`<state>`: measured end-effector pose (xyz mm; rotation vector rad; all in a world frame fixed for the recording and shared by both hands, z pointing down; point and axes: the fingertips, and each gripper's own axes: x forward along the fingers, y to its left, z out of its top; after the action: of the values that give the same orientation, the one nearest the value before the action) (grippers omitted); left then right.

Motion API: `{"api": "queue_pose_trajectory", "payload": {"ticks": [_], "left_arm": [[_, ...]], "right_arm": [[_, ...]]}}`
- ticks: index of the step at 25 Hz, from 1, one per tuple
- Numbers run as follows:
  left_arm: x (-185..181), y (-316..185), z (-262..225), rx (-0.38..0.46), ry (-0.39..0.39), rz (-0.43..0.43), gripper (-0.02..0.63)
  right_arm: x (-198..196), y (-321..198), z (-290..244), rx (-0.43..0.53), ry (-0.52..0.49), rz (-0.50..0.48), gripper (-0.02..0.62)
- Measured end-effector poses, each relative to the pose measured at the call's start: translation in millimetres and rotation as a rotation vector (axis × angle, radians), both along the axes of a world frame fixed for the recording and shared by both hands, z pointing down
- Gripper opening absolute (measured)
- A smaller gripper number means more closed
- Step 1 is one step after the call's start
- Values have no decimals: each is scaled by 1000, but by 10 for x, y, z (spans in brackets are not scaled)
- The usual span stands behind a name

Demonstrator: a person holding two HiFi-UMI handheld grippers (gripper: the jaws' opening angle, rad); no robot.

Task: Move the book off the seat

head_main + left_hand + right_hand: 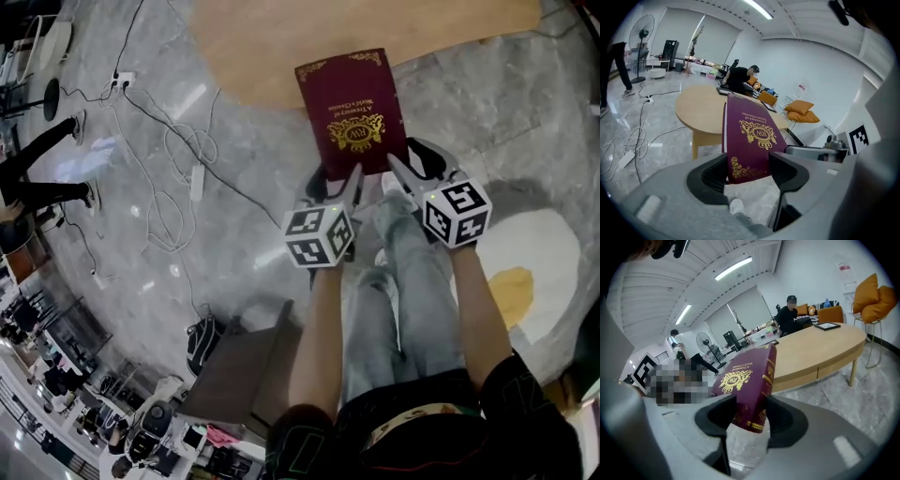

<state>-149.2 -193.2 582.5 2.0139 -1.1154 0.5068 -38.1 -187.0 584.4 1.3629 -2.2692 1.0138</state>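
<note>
- Grip on the left, what was it?
- The left gripper (337,184) was clamped on the book (352,111) at its 7 o'clock corner, on the page-edge side. The book was in the air over the grey floor (234,187), clear of the brown seat (239,366) at 7 o'clock in the head view. Its far edge reached the rim of the round table (262,47) at 12 o'clock.
- And how would it handle?
- It looked like a stiff hardcover, thick enough to carry some weight. The glossy maroon boards could slip, and held only at the near edge it would tend to droop away from the jaws. Taking it at both near corners seemed sound, and nothing about it looked fragile.
- The right side?
- The right gripper (415,165) was closed on the 5 o'clock corner, by the spine, with the cover pinched between its pads.
- Counts?
- I counted 1 book, 2 grippers each with 1 marker cube, 1 table, 1 seat, and a few loose cables (178,159) at 9 o'clock that I couldn't count exactly.
</note>
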Motion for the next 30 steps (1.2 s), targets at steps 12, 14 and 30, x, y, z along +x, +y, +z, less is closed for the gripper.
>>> {"api": "queue_pose_trajectory", "payload": {"ticks": [12,14,30], "left_arm": [[500,-992,365,-62,5,-21,270],[541,-1135,410,-65,9,-34,270],[458,-1734,634,-80,8,-26,279]], "right_arm": [[497,-1010,343,-66,24,-27,192],[539,-1174,384,-70,32,-35,192],[447,-1785,627,-152,92,34,195]]}}
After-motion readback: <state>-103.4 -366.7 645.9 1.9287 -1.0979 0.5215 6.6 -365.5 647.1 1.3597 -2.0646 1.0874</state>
